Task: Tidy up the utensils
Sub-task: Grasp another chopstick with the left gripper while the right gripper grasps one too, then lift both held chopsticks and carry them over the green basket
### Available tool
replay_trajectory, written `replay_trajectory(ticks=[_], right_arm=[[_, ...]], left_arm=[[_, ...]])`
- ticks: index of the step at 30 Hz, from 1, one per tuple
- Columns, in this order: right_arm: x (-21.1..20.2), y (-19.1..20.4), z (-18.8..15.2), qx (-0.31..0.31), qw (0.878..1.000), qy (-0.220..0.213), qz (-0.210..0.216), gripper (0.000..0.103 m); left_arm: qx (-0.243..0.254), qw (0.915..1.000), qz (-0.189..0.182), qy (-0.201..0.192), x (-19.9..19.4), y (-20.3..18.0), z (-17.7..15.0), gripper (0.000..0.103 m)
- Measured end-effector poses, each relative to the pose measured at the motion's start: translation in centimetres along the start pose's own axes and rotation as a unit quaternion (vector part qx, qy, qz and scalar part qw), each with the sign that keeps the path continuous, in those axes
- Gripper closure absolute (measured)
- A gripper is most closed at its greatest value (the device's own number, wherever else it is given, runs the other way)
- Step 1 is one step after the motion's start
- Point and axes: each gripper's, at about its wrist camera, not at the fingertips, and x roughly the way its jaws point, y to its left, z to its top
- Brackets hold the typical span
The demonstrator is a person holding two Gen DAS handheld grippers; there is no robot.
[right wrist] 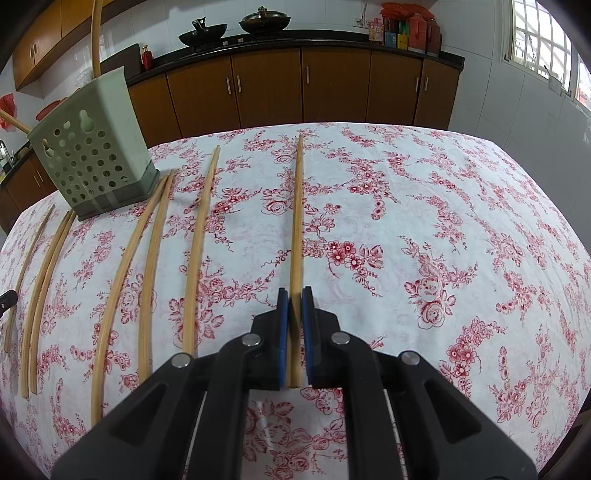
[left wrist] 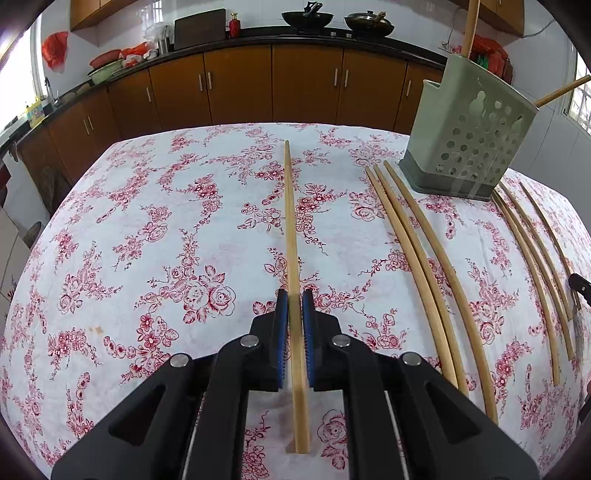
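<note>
In the left wrist view my left gripper (left wrist: pixel 294 302) is shut on a wooden chopstick (left wrist: pixel 291 221) that points away over the floral tablecloth. In the right wrist view my right gripper (right wrist: pixel 294 301) is shut on another wooden chopstick (right wrist: pixel 297 214), also pointing away. A pale green perforated utensil holder (left wrist: pixel 469 136) stands at the far right of the left view and at the far left of the right view (right wrist: pixel 92 147), with two chopsticks standing in it. Several loose chopsticks (left wrist: pixel 424 258) lie on the cloth beside the holder; they also show in the right view (right wrist: pixel 147 266).
The table (left wrist: pixel 147 221) carries a white cloth with red flowers. Behind it runs a kitchen counter with brown cabinets (left wrist: pixel 240 85), two woks (left wrist: pixel 307 16) and jars. A window (right wrist: pixel 535 37) is at the right. The other gripper's tip (left wrist: pixel 580 286) shows at the right edge.
</note>
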Motion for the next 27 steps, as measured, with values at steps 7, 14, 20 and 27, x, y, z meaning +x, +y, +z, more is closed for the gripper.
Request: replay_trajectory(ticks=[7,14,20,27], right_arm=[[-0.4,-0.1,-0.4,-0.001,1.000,0.000,-0.004,0.090],[-0.6,-0.5,-0.5,0.008,1.000,0.000,0.007,0.094],[-2.3,-1.0,-0.2,0.015,1.000,-0.020,0.009,0.095],[-7.6,-1.3,2.0,0.009,0.995,-0.094,0.012,0.095]], left_arm=[[0.017,0.9998,0.009,0.001,-0.4,-0.4,-0.6,0.092],[0.011,0.9999,0.009,0.001,-0.8,-0.3,-1.1,0.092],[0.009,0.9998,0.007,0.016,-1.3,0.0,-0.8,0.095],[0.006,0.9993,-0.001,-0.037,-5.4,0.5,0.8,0.095]])
